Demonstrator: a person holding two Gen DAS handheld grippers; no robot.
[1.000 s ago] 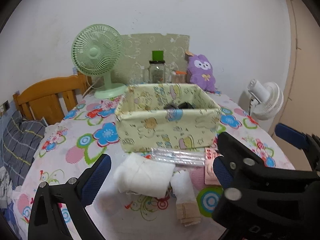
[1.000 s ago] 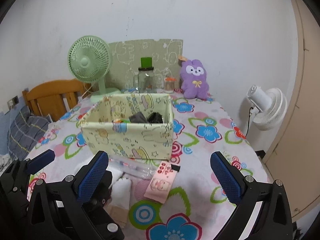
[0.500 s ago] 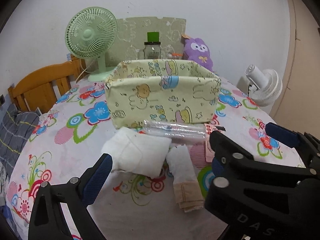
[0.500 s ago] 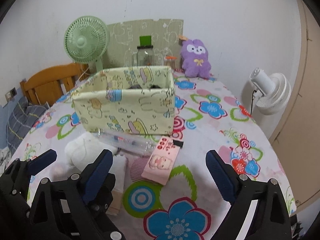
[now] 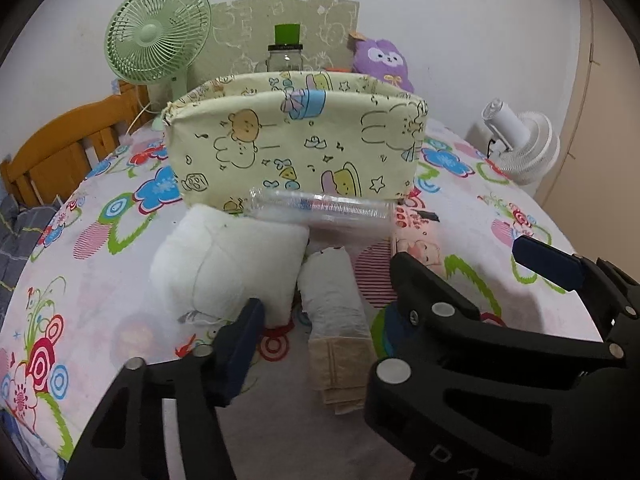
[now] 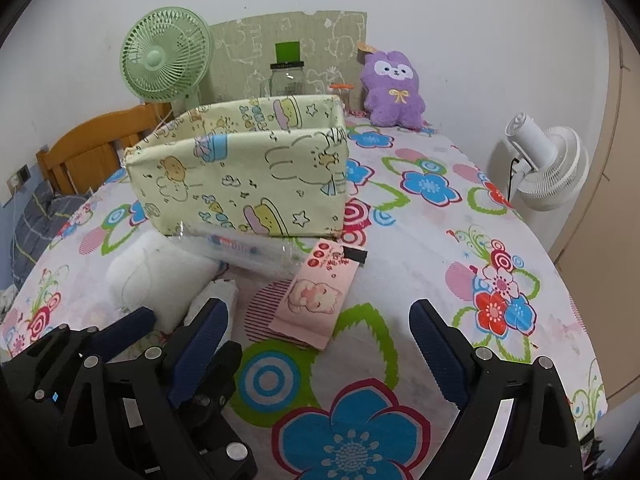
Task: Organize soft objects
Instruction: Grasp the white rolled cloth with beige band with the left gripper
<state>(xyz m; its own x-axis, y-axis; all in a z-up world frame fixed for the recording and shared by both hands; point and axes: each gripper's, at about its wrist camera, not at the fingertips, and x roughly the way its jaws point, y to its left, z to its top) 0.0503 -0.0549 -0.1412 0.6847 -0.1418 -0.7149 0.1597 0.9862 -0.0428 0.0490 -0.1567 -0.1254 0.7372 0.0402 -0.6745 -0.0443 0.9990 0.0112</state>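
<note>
A yellow cartoon-print fabric bin (image 5: 296,140) (image 6: 240,184) stands mid-table. In front of it lie a clear plastic tube pack (image 5: 320,210) (image 6: 248,250), a folded white cloth (image 5: 228,264) (image 6: 160,276), a rolled white-and-beige sock (image 5: 336,320) (image 6: 218,300) and a pink packet (image 6: 320,292) (image 5: 416,240). My left gripper (image 5: 320,340) is open, low over the sock, its left finger by the white cloth. My right gripper (image 6: 316,344) is open, just short of the pink packet. Both are empty.
A green fan (image 6: 166,56), a glass jar (image 6: 287,76) and a purple plush (image 6: 392,88) stand at the back by the wall. A white fan (image 6: 548,164) stands off the table's right edge. A wooden chair (image 6: 92,148) is at the left.
Both grippers have dropped lower and moved forward toward the items in front of the bin. The left gripper's fingers now stand closer together over the sock. Nothing on the table moved.
</note>
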